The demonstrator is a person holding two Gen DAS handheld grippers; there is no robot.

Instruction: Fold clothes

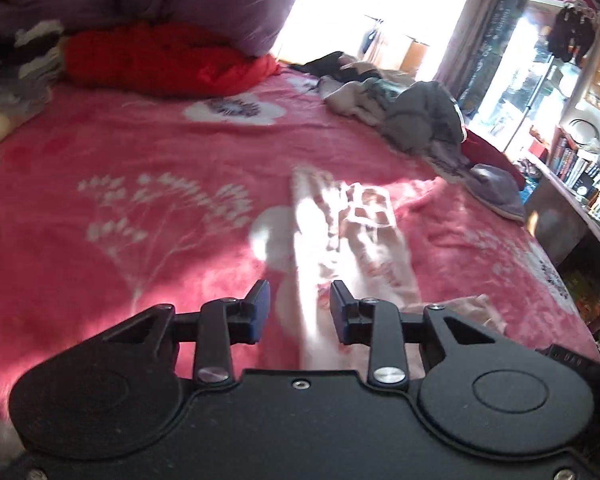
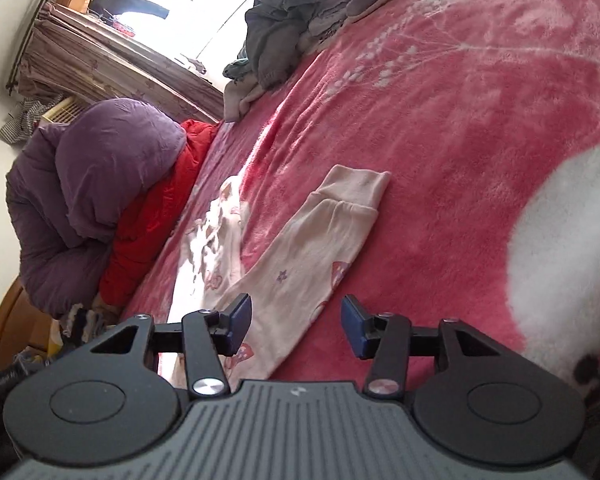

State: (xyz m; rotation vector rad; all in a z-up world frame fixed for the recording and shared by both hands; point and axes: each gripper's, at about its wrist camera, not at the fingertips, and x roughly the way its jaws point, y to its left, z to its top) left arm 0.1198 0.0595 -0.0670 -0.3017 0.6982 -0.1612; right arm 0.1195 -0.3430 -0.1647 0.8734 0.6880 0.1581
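Pre-grasp step: both jaws agape, empty. Pink trousers [image 2: 300, 256] lie ahead of right gripper [image 2: 296, 326]; left gripper [image 1: 300, 312] hovers above. Next: pinch an edge.

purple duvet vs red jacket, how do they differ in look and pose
The purple duvet is bulkier than the red jacket and is piled on top of it, while the jacket lies squashed underneath, poking out at the side. The duvet is a dull purple with soft rounded folds; the jacket is bright red. Both are puffy and sit bunched at the same end of the pink blanket.
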